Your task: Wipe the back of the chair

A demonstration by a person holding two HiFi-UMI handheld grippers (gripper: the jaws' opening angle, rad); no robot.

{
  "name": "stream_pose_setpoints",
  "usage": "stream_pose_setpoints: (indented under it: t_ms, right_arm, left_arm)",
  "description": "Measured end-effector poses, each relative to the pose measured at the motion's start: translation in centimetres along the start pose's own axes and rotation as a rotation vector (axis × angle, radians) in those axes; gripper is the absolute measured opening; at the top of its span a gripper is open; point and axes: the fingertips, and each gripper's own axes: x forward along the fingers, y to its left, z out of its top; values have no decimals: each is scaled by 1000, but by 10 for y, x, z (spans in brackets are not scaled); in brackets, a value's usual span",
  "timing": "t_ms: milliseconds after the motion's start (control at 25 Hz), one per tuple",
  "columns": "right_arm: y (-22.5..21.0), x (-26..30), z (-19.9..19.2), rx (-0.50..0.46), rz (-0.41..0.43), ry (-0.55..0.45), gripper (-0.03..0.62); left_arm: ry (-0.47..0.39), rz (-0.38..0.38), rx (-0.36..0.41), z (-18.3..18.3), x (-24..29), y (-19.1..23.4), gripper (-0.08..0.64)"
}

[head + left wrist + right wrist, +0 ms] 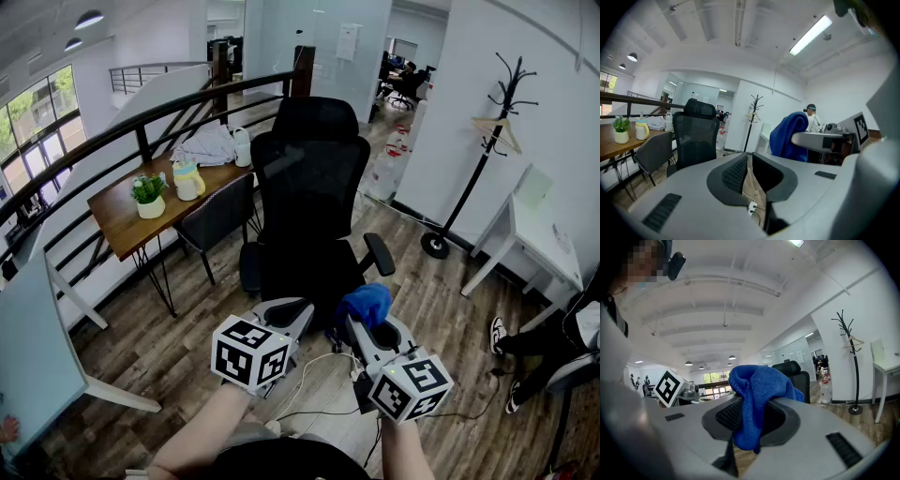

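A black mesh office chair (314,187) with a headrest stands ahead of me, its back turned toward me. My right gripper (364,317) is shut on a blue cloth (367,303) just short of the chair's lower back; in the right gripper view the blue cloth (757,397) bulges out from between the jaws. My left gripper (284,317) is beside it at the left, shut with nothing in it. In the left gripper view the chair (696,136) is ahead at the left and the blue cloth (789,136) shows at the right.
A wooden table (150,208) with a potted plant (148,195), bottles and a grey chair (217,217) stands at the left by a railing. A coat stand (473,178) and a white desk (530,234) are at the right. A seated person's legs (525,342) show at the far right.
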Motion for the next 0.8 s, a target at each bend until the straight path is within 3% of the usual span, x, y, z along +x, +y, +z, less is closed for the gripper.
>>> stream_pose_setpoints:
  t_ms: [320,520,800]
  right_arm:
    - [2,1,-13,41,11,-10,101]
    - [-2,2,-16,19,-6,-4,101]
    - [-3,3,-11,58,37,-33,101]
  left_arm:
    - [2,13,-61,-21,0,12,44]
    - [-9,9,-55,-18,0,15,44]
    - [-31,-2,-63,-13,7,13,44]
